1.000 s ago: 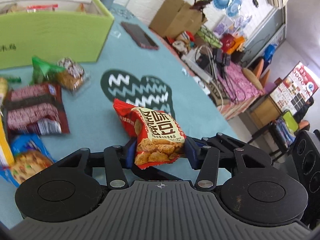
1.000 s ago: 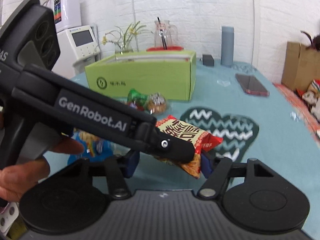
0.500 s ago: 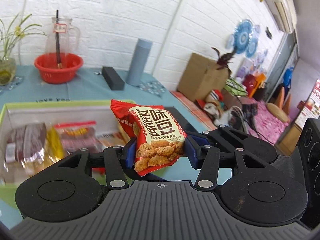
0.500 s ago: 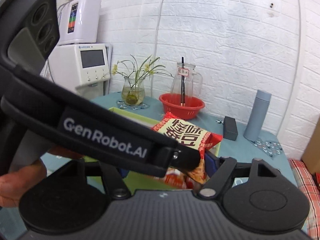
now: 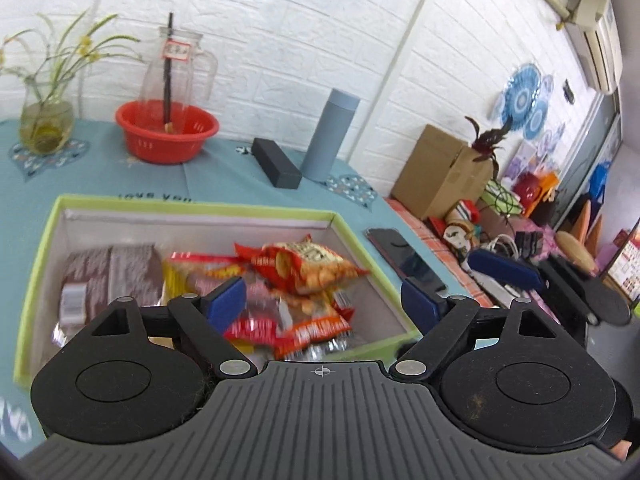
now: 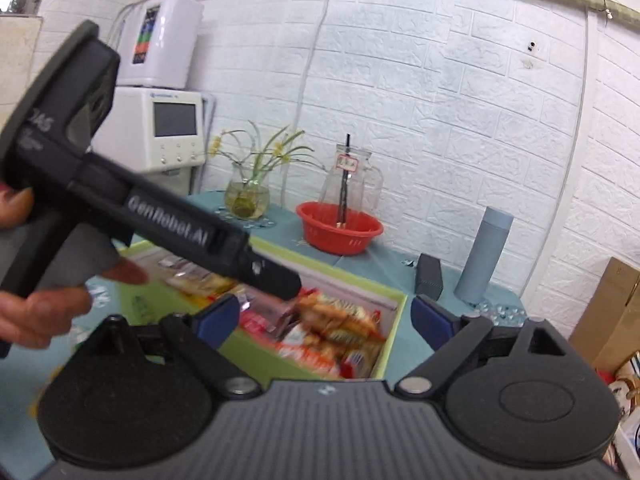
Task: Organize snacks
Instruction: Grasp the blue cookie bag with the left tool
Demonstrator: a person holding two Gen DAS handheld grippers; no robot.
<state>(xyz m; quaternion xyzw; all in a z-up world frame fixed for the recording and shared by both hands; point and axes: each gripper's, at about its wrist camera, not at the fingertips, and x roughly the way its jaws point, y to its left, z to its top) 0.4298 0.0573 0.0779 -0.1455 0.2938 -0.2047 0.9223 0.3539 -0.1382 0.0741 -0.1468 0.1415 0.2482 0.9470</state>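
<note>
While blurred at 12 o'clock of the left claw [image 5: 323, 300], the red snack bag [image 5: 304, 266] sits atop other packets inside the green box [image 5: 352, 228] on the counter [image 5: 224, 172]. Left claw: spread wide, holding nothing. Right claw [image 6: 325, 320]: likewise wide apart and unloaded. At 11 o'clock beyond the box stands a red basin [image 5: 168, 136].

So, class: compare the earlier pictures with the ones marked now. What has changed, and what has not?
The left gripper opened and let go of the red snack bag, which now lies on the other packets inside the green box. A second ago it carried the bag from the table up over the box. The right gripper stays open and empty beside it. The red bowl, jug and flask have not moved.
</note>
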